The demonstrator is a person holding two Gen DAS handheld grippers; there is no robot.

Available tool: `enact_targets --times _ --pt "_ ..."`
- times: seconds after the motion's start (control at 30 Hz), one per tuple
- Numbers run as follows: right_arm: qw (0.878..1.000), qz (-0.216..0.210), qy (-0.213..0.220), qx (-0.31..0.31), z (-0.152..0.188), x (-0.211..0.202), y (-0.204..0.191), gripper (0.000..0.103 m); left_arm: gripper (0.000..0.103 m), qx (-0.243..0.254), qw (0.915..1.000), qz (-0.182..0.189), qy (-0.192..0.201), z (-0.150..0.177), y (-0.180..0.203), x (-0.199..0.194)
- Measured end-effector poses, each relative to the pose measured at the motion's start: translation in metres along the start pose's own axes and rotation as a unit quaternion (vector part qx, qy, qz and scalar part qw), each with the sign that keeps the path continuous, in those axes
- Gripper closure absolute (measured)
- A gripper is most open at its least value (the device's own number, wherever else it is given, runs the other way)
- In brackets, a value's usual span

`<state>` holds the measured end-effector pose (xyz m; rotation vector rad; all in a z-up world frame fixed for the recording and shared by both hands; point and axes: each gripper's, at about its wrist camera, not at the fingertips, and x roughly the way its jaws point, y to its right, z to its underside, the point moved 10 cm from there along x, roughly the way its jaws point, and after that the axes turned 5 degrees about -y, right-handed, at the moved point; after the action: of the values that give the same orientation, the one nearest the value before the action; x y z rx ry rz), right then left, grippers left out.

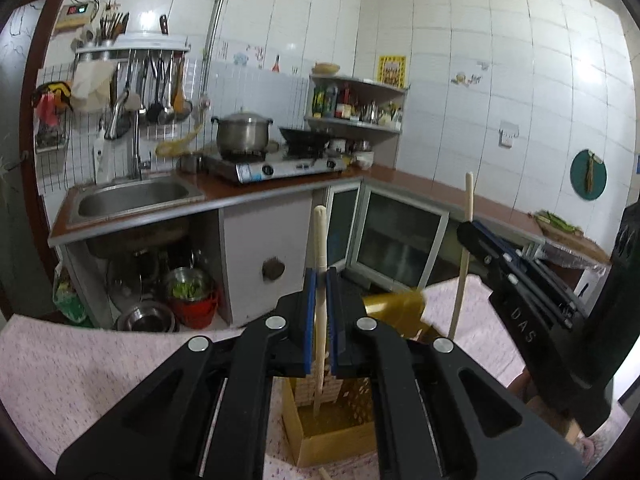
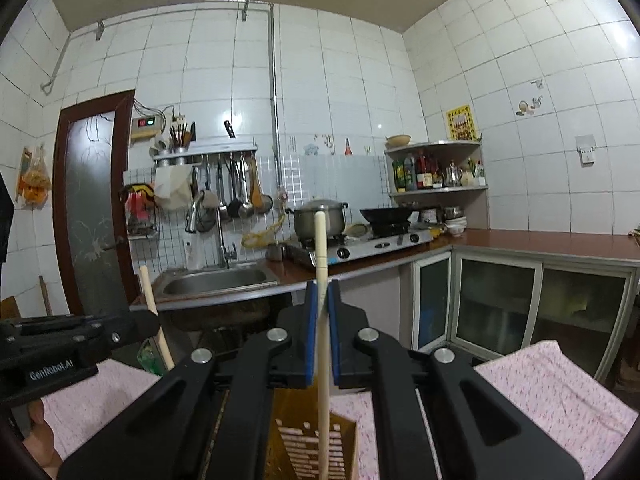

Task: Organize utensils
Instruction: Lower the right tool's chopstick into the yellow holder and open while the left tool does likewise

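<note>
Above the slotted box [image 1: 328, 420], the left gripper [image 1: 320, 320] clamps its blue-padded jaws on an upright chopstick [image 1: 320, 264]; to its right, the right gripper [image 2: 321, 328] pinches a second chopstick [image 2: 322, 280], both poised level, jaws nearly closed.

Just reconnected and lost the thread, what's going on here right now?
Each gripper is shut on one pale wooden chopstick, held roughly upright above the yellow slotted cardboard box on the pink patterned tablecloth. The left gripper has the left chopstick with its lower end inside the box. The right gripper holds the right chopstick over the box too; neither is released.
</note>
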<state>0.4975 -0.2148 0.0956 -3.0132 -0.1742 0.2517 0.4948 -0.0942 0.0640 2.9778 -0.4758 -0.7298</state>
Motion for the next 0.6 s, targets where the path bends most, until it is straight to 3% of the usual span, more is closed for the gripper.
enact_targets --times 0.27,0.6 --pt "1.0 -0.01 -0.013 -0.008 0.037 0.002 0.0 0.097 0.099 -0.001 0.9996 -0.003 -0.03 0.045 -0.006 0.017" --pt "0.999 -0.015 -0.03 -0.005 0.044 -0.017 0.001 0.096 0.096 -0.011 0.9991 -0.003 -0.041 0.06 -0.01 0.004"
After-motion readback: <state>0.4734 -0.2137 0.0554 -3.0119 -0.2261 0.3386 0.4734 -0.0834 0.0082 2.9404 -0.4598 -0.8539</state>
